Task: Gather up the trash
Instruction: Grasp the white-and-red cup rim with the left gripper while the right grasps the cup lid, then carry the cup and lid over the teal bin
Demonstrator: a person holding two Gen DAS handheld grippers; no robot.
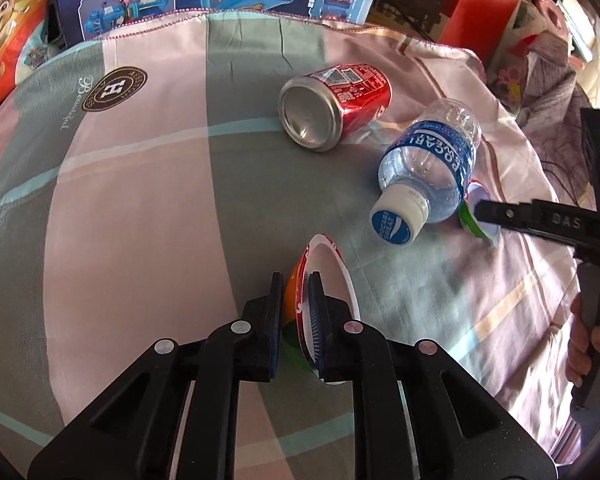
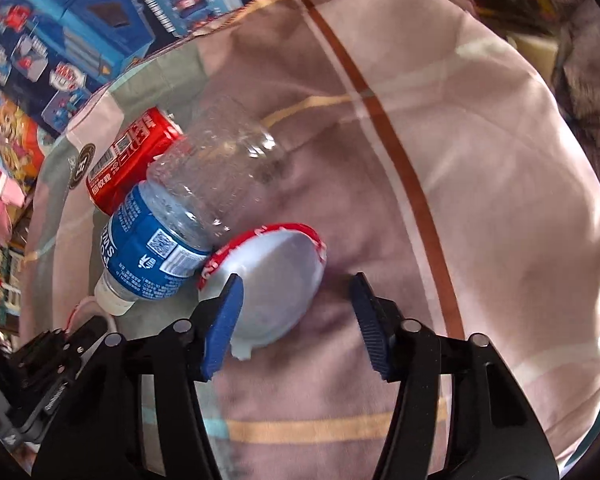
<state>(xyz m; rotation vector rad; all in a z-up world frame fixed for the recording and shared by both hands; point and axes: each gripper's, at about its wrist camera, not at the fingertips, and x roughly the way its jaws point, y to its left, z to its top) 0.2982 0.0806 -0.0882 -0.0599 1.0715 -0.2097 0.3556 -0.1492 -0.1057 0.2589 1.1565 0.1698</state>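
Left gripper clamped on an orange cup's rim, right gripper part open around a second cup, unpinched, bottle at ten o'clock.

I see a red can, a clear bottle with blue label, white cap — on pink-and-grey checked cloth.

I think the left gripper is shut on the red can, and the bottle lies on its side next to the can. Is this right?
Not quite. In the left wrist view the left gripper is shut on the rim of a small cup, not the red can, which lies free. The bottle does lie on its side beside it.
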